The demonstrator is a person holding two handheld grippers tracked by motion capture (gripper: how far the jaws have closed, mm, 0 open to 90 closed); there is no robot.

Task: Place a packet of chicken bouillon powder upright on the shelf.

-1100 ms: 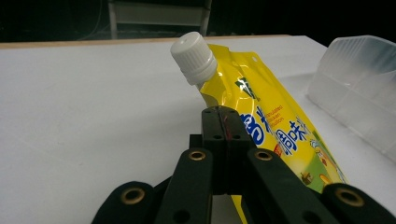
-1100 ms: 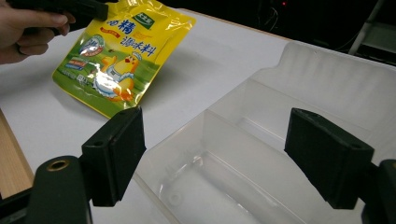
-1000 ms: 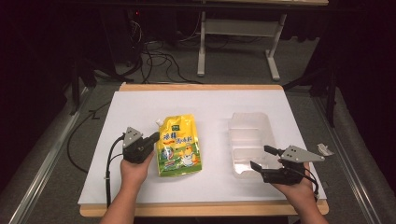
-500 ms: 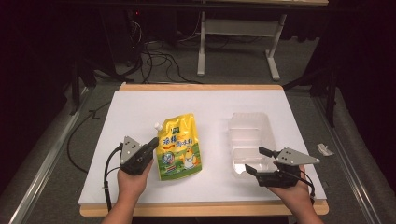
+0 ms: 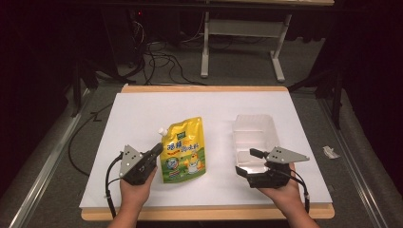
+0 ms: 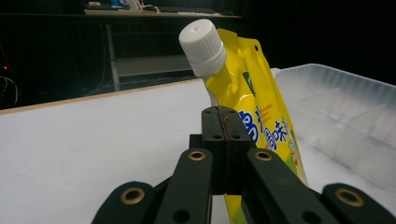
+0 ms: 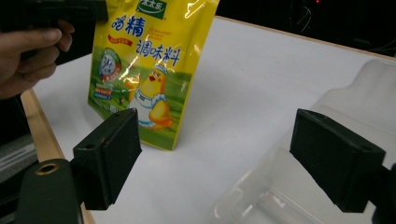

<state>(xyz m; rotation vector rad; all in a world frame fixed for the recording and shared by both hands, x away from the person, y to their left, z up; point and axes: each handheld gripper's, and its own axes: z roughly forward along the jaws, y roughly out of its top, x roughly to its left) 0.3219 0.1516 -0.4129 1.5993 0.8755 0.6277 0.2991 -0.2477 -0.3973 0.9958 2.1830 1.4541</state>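
A yellow spouted pouch (image 5: 184, 149) with a white cap (image 6: 201, 46) lies flat on the white table top, cap pointing away and to the left. My left gripper (image 5: 158, 151) is shut with nothing between its jaws, its tip right at the pouch's left edge; I cannot tell if it touches. The pouch (image 6: 261, 107) rises just behind the shut jaws in the left gripper view. A clear plastic tray (image 5: 256, 135) sits to the right. My right gripper (image 5: 248, 164) is open at the tray's near end, pointing left toward the pouch (image 7: 149, 60), with nothing between its pads (image 7: 109, 154).
The white sheet (image 5: 142, 114) covers a wooden board with a bare edge (image 5: 204, 213) along the near side. A small crumpled scrap (image 5: 330, 152) lies off the board at the right. Cables and a metal stand (image 5: 237, 42) are on the dark floor behind.
My left hand has drawn back toward the near edge, away from the pouch's upper left side. My right hand has shifted left along the tray's near end.
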